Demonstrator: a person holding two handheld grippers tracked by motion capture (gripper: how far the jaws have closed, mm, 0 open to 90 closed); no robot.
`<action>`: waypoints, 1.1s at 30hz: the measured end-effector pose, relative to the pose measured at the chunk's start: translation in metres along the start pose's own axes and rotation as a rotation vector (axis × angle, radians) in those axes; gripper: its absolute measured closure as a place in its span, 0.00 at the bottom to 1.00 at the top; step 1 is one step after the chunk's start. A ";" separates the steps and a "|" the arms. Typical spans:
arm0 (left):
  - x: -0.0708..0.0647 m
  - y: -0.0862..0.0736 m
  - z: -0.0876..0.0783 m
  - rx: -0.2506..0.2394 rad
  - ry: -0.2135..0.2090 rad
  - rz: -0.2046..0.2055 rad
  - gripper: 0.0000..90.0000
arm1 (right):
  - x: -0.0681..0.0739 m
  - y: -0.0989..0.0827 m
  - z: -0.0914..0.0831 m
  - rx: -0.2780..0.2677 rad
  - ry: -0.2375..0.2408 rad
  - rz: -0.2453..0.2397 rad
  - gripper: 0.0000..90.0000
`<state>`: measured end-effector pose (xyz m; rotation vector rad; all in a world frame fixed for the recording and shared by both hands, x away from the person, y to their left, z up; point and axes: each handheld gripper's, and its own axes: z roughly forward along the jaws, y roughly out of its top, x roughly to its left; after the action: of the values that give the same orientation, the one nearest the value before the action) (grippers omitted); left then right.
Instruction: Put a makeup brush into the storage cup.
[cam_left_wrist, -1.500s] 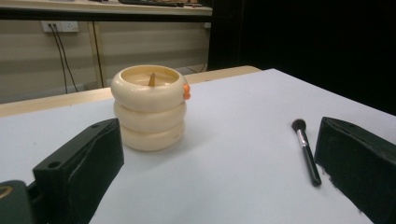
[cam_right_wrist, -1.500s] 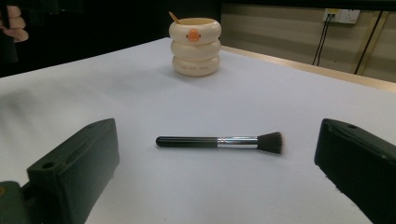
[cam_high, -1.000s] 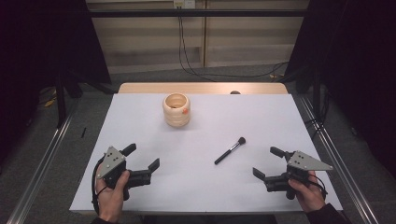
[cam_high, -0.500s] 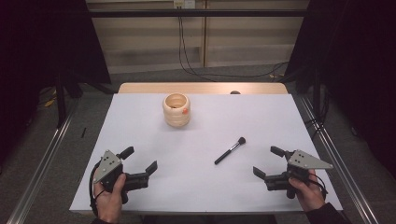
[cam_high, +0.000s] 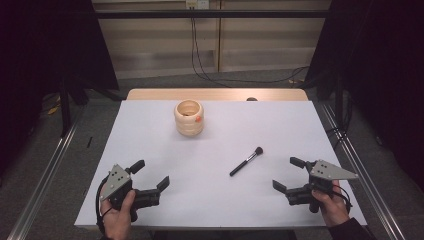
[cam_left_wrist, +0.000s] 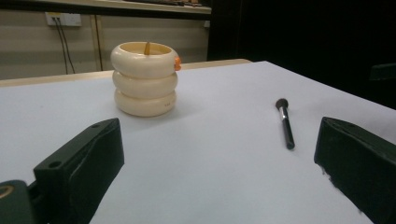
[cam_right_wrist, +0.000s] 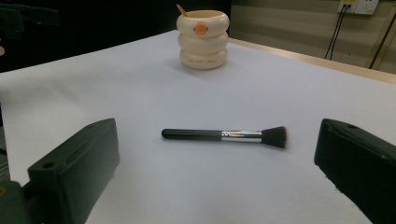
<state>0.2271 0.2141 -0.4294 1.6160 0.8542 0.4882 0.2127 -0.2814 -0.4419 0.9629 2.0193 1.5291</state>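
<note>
Bench (cam_high: 220, 200) under a white sheet takes up most of the high view, with a strip of bare wood showing along its far edge; dark curtains hang to the left and right, and a pale wall with a socket and trailing cables stands behind it. Cream holder (cam_high: 189, 118), shaped like three stacked rings with a small orange mark on its side, sits upright toward the far middle, well apart from both hands. Left claw (cam_high: 150, 175) rests at the near left corner, its jaws spread wide and gripping nothing. Right claw (cam_high: 289, 174) sits at the near right, jaws likewise wide apart and empty. Makeup brush (cam_high: 246, 161) lies flat on the sheet right of centre, bristles toward the far right, near the right claw with nothing between them.
</note>
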 end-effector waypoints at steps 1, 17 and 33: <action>0.000 -0.001 0.000 -0.007 -0.015 -0.008 0.02 | -0.001 0.001 0.000 0.012 0.000 -0.001 0.01; -0.004 -0.001 -0.002 -0.008 -0.001 0.011 0.02 | -0.018 0.026 0.027 0.033 0.088 -0.022 0.01; -0.003 -0.002 -0.002 0.016 -0.003 0.017 0.02 | -0.042 0.049 0.072 0.098 0.045 0.058 0.11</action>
<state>0.2229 0.2135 -0.4304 1.6390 0.8450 0.4915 0.3040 -0.2575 -0.4196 1.0418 2.1327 1.5055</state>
